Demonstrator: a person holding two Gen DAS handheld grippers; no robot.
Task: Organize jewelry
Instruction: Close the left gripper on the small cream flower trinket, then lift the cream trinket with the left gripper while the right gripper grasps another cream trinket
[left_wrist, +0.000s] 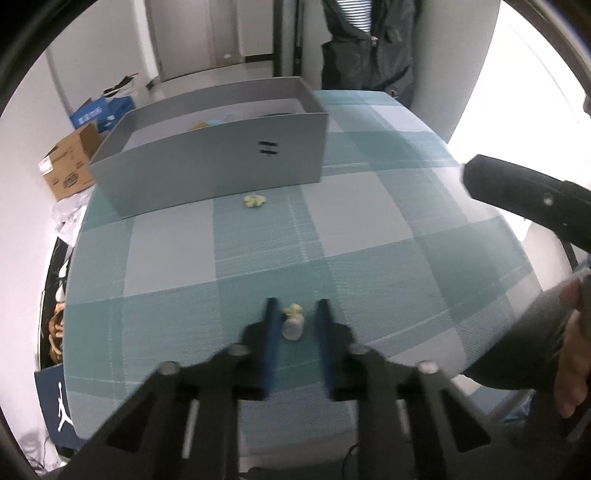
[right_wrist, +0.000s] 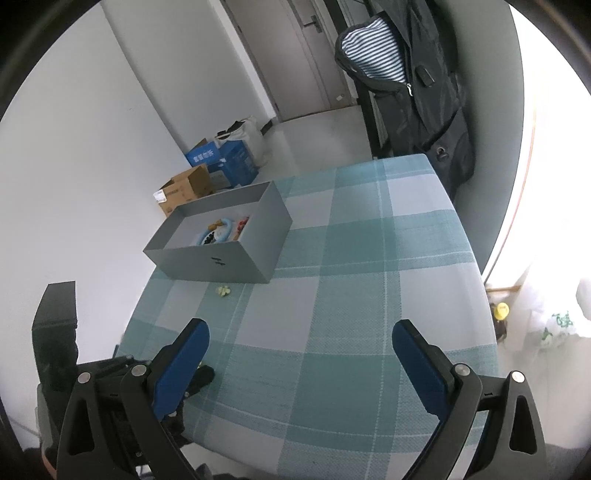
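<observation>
Blue-padded left gripper (left_wrist: 295, 314) straddles the small ring-like piece (left_wrist: 293, 324), yellow flower top, silver base; fingers apart, not touching it yet. Long axis runs w/ the fingers, toward the grey box (left_wrist: 207, 166). Second yellow piece (left_wrist: 254, 201) just in front of box. Right gripper (right_wrist: 301, 347) spread wide, empty, well off. Box mark unreadable; Jordan logo on navy box (left_wrist: 55, 402).

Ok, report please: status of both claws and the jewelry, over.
Left claw open, straddling small silver-and-yellow jewelry piece on checked tablecloth. Right claw open, empty. Second yellow piece lies before grey open box. Path unobstructed.
</observation>
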